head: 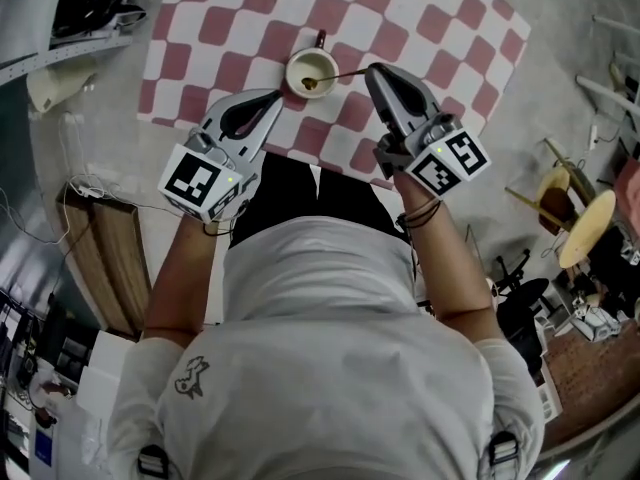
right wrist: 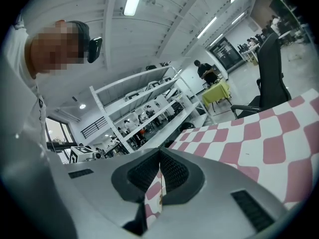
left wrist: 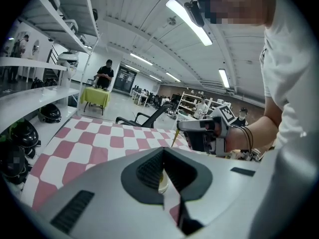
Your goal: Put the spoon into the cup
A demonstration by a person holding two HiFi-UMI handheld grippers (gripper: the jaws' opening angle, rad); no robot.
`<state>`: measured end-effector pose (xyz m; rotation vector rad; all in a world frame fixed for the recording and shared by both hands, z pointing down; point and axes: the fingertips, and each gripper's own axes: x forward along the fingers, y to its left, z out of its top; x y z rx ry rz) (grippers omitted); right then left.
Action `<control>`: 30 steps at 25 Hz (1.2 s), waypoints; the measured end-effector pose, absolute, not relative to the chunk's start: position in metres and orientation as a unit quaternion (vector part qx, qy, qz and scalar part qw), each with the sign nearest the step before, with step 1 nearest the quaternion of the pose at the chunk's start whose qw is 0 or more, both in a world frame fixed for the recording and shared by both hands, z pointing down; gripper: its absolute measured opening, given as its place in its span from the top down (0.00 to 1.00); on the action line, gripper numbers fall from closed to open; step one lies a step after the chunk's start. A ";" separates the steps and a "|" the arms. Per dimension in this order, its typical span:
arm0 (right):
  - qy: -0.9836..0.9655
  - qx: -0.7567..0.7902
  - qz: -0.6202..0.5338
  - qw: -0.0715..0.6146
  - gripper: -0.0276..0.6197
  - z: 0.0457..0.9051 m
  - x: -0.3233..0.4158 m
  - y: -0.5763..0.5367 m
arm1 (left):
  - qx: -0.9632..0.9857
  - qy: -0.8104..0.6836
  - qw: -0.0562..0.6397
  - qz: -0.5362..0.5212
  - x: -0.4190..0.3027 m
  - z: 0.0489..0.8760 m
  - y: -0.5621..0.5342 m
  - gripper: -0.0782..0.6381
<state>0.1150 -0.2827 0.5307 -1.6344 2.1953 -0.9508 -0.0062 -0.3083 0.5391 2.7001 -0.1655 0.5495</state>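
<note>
1. The cup point(head: 291, 68) stands on the checked cloth point(head: 430, 28), at 12 o'clock from the person. Its dark handle points to 12 o'clock.
2. The spoon point(head: 348, 73) has its bowl end inside the cup's mouth. Its thin handle slants out over the rim at 3 o'clock.
3. The right gripper point(head: 372, 71) sits at 3 o'clock of the cup. Its jaws are pressed together on the far end of the spoon handle. In the left gripper view the handle hangs down from that tip.
4. The left gripper point(head: 277, 96) is at 7 o'clock of the cup, just beside the wall. I cannot tell whether it touches. Its jaws meet at the tip with nothing pinched between them. Behind the closed tip, a sliver of the cup's pale rim shows in the gap.
5. The cloth's near edge runs right under both grippers, against the person's body.
6. From the cup towards 12 o'clock, bare cloth runs to the far edge.
7. There is more bare cloth at 2 o'clock, out to the right corner, and at 10 o'clock, out to the left edge.
8. Beyond the cloth's edges lies a grey surface point(head: 560, 98).
9. White shelving point(left wrist: 30, 96) flanks the cloth's left side at 9 o'clock.
10. Wooden stools point(head: 588, 226) stand well apart at 4 o'clock.
11. A black office chair point(left wrist: 144, 117) stands past the far edge.
</note>
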 end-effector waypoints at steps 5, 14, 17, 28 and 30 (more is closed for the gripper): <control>0.748 -0.559 -0.336 0.122 0.91 0.550 0.115 -0.290 | 0.959 -0.061 0.196 0.196 -0.002 0.554 -0.317 0.87; 0.745 -0.556 -0.348 0.118 0.91 0.573 0.113 -0.295 | 0.955 -0.056 0.204 0.208 0.002 0.578 -0.318 0.87; 0.745 -0.555 -0.351 0.115 0.91 0.579 0.113 -0.296 | 0.954 -0.055 0.207 0.210 0.004 0.583 -0.320 0.87; 0.741 -0.552 -0.365 0.112 0.91 0.598 0.107 -0.301 | 0.951 -0.061 0.223 0.204 0.004 0.594 -0.323 0.87; 0.741 -0.552 -0.367 0.111 0.91 0.600 0.107 -0.302 | 0.951 -0.061 0.224 0.206 0.003 0.596 -0.324 0.87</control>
